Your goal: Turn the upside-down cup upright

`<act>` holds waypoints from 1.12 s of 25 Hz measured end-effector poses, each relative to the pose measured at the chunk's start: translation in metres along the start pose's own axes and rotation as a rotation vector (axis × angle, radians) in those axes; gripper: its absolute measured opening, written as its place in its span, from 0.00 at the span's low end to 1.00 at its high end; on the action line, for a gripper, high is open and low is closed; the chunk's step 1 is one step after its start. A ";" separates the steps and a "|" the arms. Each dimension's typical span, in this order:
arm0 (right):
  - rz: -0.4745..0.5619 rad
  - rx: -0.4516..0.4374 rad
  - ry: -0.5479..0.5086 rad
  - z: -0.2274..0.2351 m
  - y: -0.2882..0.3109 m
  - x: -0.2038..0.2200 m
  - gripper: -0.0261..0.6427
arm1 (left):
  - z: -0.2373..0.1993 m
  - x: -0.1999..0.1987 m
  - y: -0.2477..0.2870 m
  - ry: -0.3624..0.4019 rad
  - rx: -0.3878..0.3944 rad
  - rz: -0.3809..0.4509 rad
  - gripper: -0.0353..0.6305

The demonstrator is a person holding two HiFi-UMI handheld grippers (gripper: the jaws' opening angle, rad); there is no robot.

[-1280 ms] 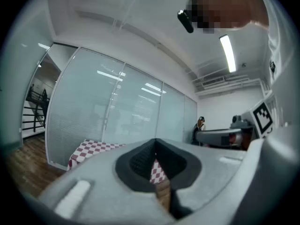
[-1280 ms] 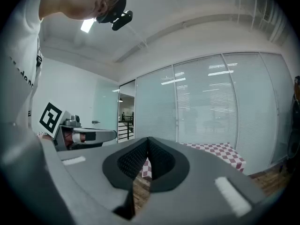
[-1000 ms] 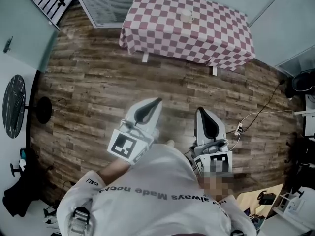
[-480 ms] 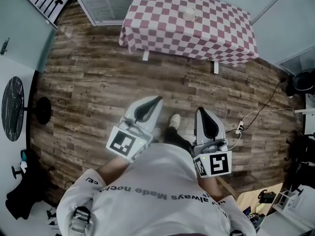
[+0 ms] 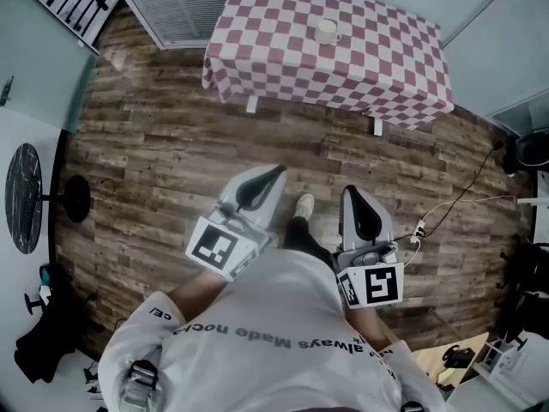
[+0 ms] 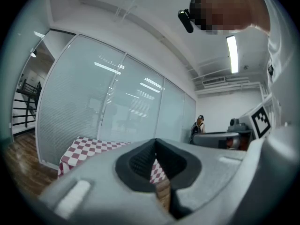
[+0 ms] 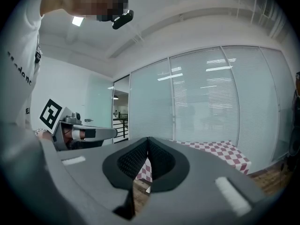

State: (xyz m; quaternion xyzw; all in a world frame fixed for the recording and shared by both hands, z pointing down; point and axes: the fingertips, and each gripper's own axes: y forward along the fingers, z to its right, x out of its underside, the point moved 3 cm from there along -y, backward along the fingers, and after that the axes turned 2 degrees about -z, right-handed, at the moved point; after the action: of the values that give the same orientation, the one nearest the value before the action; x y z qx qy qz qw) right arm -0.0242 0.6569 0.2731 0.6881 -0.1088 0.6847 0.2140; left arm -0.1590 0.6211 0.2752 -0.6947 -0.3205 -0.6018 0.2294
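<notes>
left gripper (image 5: 275, 172): jaws pressed together, nothing between them. held level in front of the person's chest, nose toward the table (image 5: 257, 50). its own view shows only checked cloth past the closed tips, no cup.

cup (image 5: 326, 31): on the table, about midway along its length and toward the far edge, alone on the cloth. too small from here to tell rim-up from rim-down. a stretch of wood floor (image 5: 154, 144) lies between it and both grippers, so it's well apart and out of reach.

right gripper (image 5: 351, 192): same story, jaws closed on nothing, pointed at the table.

key relation: cup sits straight ahead, between the two jaw lines and a bit more on the right gripper's line, so i'd call right marginally nearer.

my read: approach phase, nothing done on the cup yet. whichever gripper takes it has to open first, then come in side-on across the cup's vertical axis to leave room for the flip.
</notes>
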 end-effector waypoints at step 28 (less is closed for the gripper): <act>-0.010 -0.055 0.011 0.247 0.102 -0.014 0.04 | -0.029 -0.017 0.251 -0.010 -0.077 -0.024 0.06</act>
State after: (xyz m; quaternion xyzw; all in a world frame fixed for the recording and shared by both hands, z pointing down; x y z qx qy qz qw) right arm 0.1508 0.4550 0.2816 0.6789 -0.1231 0.6840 0.2370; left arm 0.0007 0.4243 0.2802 -0.7021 -0.3067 -0.6128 0.1935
